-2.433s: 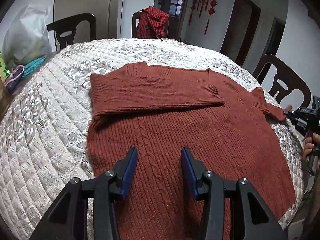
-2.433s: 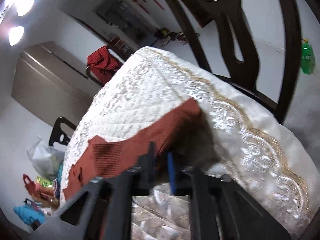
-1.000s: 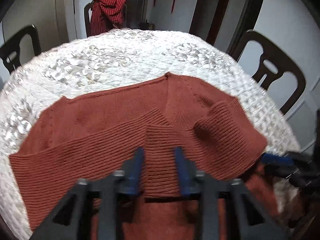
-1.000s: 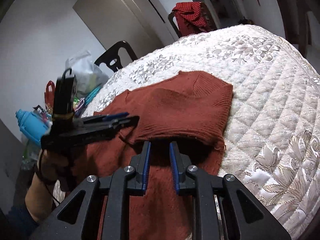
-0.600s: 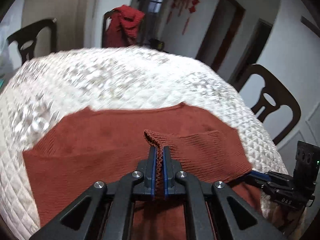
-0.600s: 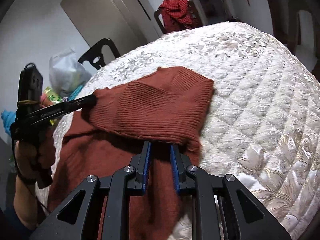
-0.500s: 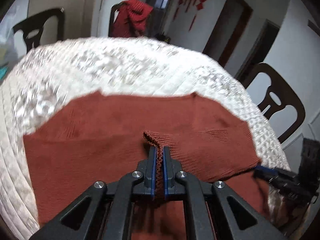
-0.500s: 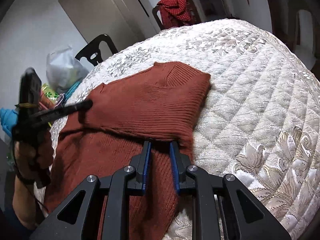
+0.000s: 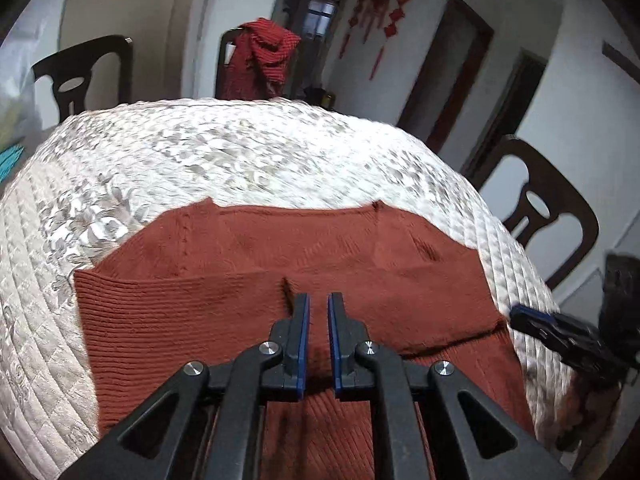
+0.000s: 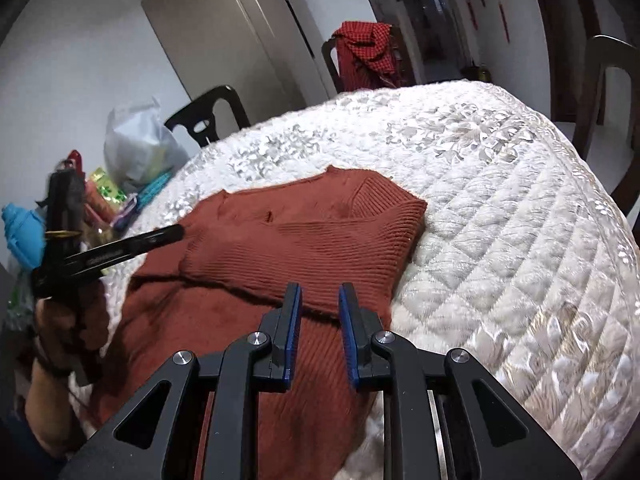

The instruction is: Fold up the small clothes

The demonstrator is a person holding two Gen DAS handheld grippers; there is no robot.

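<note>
Two grippers: both yours, both let go, nothing between the jaws.
Left gripper (image 9: 318,308): narrowly parted above the folded sleeves.
Right gripper (image 10: 319,300): parted wider over the sleeve's edge.
Sweater (image 9: 224,300): rust-red, sleeves folded in, flat near the quilted table's (image 9: 248,152) near edge.
Chair (image 9: 256,60): beyond the far edge, draped in red cloth.

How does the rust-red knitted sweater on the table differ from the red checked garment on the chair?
The rust-red knitted sweater lies flat on the white quilted tablecloth, sleeves folded in; the red checked garment hangs bunched over a dark wooden chair. The sweater is plain ribbed knit, the garment checked. Both are reddish clothes.
</note>
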